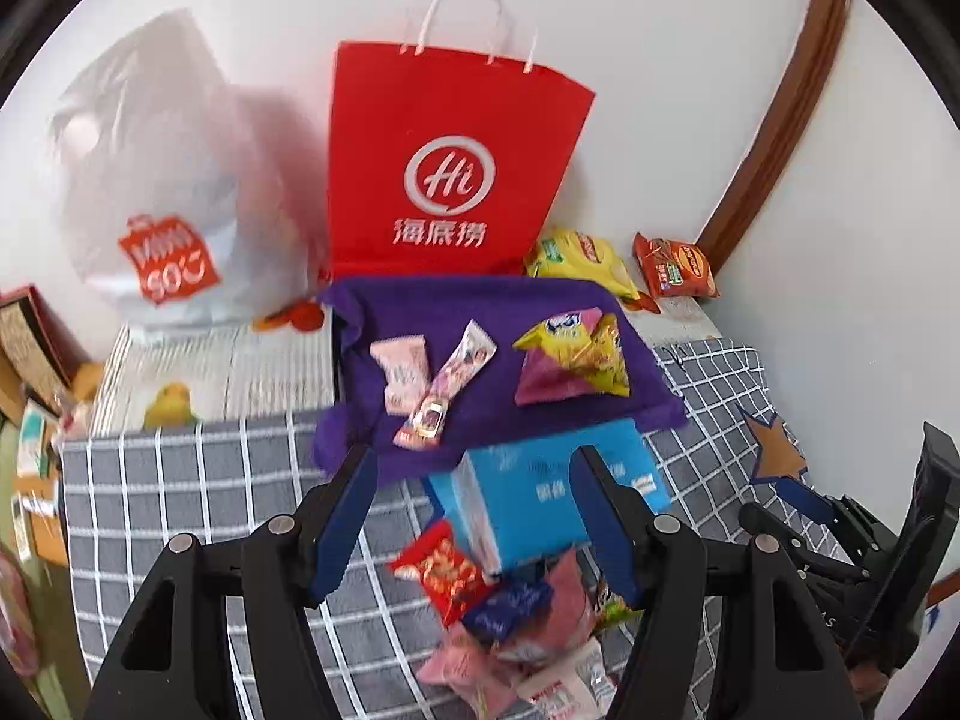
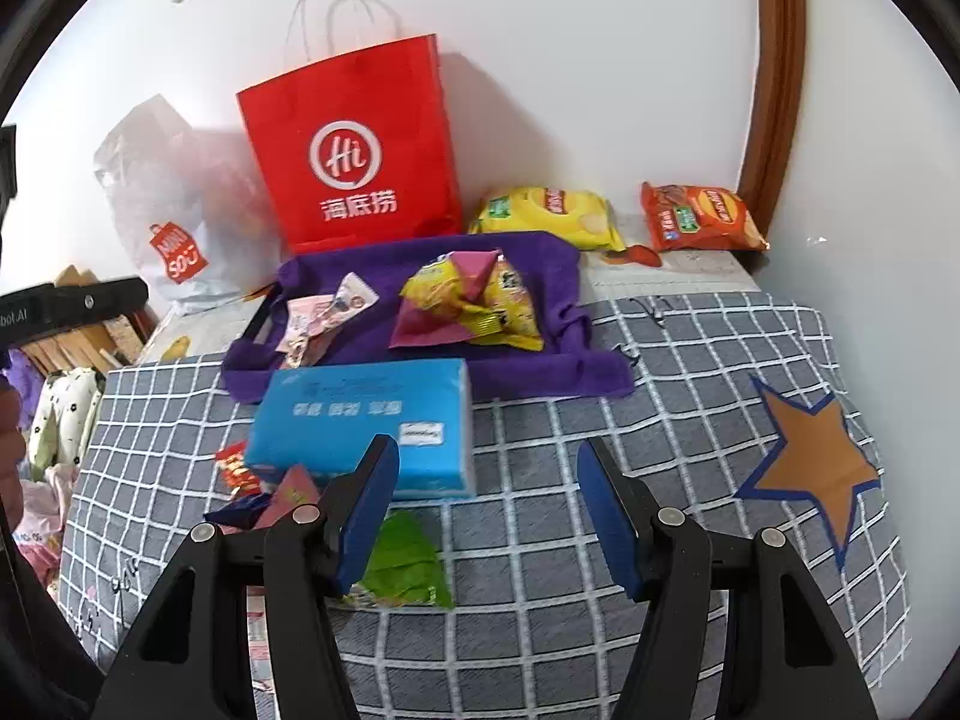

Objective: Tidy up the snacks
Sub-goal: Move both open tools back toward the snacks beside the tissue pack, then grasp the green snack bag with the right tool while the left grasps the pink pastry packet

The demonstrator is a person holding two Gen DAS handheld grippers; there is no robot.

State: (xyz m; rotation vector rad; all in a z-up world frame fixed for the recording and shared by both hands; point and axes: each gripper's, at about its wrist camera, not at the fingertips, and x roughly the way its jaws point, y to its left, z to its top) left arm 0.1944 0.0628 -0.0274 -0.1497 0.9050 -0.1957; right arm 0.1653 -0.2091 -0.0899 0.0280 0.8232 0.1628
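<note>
A purple cloth bag lies flat on the checked cover, holding pink packets and a yellow-and-magenta snack bag. A blue tissue pack lies just in front of it. Small loose snacks, red, navy and pink, are heaped near it; a green packet lies by my right gripper. My left gripper is open and empty above the tissue pack and the heap. My right gripper is open and empty over the cover.
A red paper bag and a white plastic bag stand against the wall. Yellow and orange chip bags lie at the back right. An orange star patch marks the cover.
</note>
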